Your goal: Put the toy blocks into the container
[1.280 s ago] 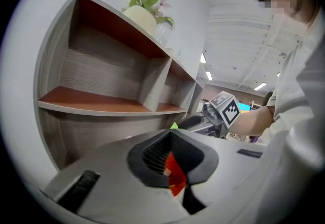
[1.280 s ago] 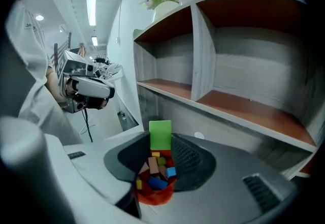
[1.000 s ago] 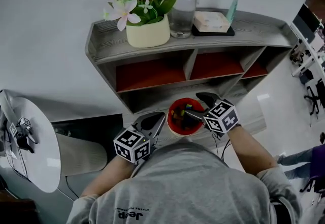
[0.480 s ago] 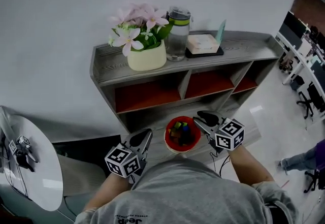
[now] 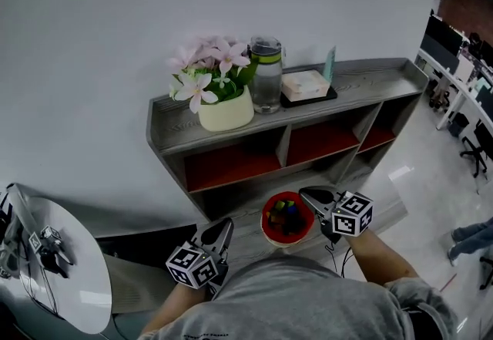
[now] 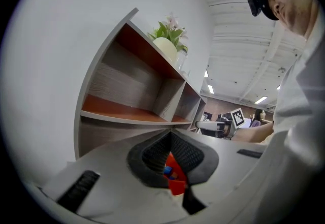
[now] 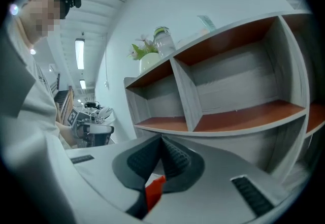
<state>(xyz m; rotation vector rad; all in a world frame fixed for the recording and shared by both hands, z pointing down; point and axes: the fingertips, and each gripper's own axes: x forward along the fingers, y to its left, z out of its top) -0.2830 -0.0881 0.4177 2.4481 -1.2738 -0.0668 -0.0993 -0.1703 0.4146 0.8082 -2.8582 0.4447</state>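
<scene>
Round table: a white round table (image 5: pixel 73 284) is at the near left, well apart from my grippers.
Left gripper: my left gripper (image 5: pixel 220 227) is the nearest one, down and left of the container. Its fingers are pressed together with nothing between them.
Right gripper: my right gripper (image 5: pixel 310 195) sits a little farther out, just beside the container's right rim. Its fingers are together and carry nothing.
Container: a red bowl (image 5: pixel 266 223) stands upright on the lowest ledge (image 5: pixel 243 234) of the grey shelf unit (image 5: pixel 166 147), between my two grippers.
Toy blocks: a small heap of coloured toy blocks (image 5: pixel 286 214) lies inside the bowl. Green and blue show, and I cannot count them.
Compartments: open bays with orange-red floors sit behind the bowl.
Shelf top: farthest, from left to right, are a cream flower pot (image 5: pixel 226 112) with pink blooms, a clear bottle (image 5: pixel 266 80) with a green band, and a flat box (image 5: pixel 306 85) on a dark tray.
</scene>
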